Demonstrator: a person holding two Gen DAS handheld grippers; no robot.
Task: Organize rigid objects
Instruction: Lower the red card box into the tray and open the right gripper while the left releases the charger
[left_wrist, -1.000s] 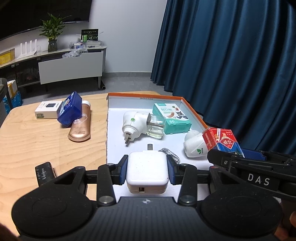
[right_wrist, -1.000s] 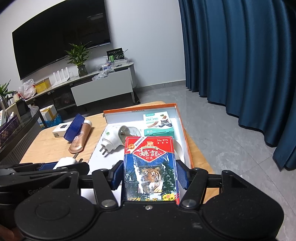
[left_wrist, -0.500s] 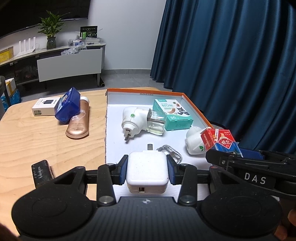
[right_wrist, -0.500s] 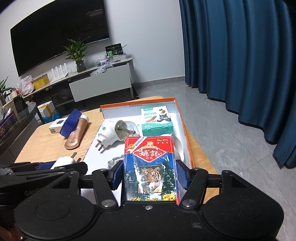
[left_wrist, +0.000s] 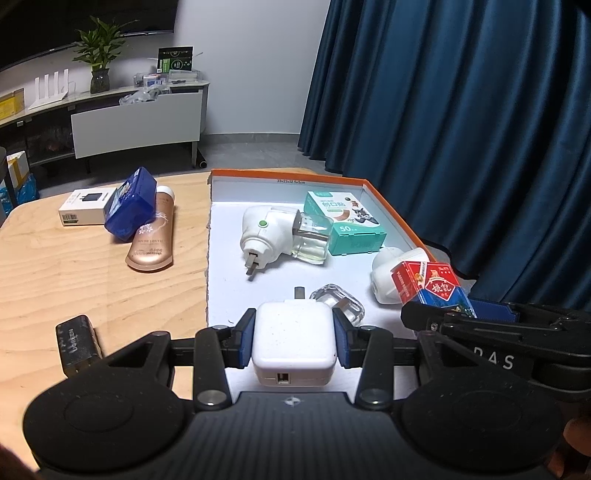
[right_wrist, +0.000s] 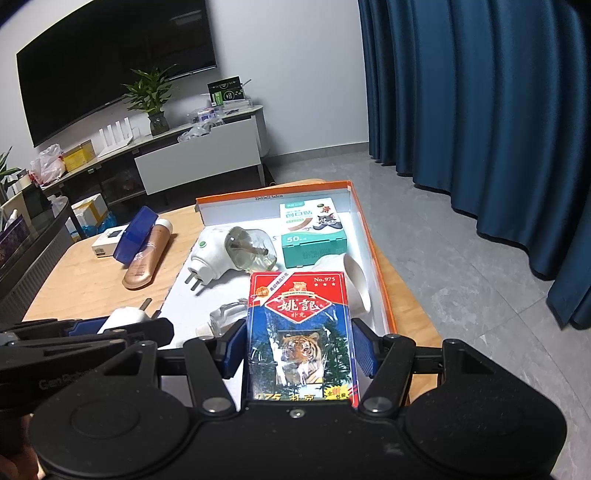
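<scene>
The left hand-held gripper (left_wrist: 294, 339) is clamped on a white charger (left_wrist: 294, 341); the right hand-held gripper (right_wrist: 300, 352) clamps a card pack (right_wrist: 301, 334), both above the orange-rimmed tray (left_wrist: 391, 210) ahead.

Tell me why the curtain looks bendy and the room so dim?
Left wrist view: the fisheye lens bows the blue curtain near the picture's edge; the light is dim and bluish, yet the white charger in the left claw looks sharp. Right wrist view: same bending, and the TV is dark.
</scene>
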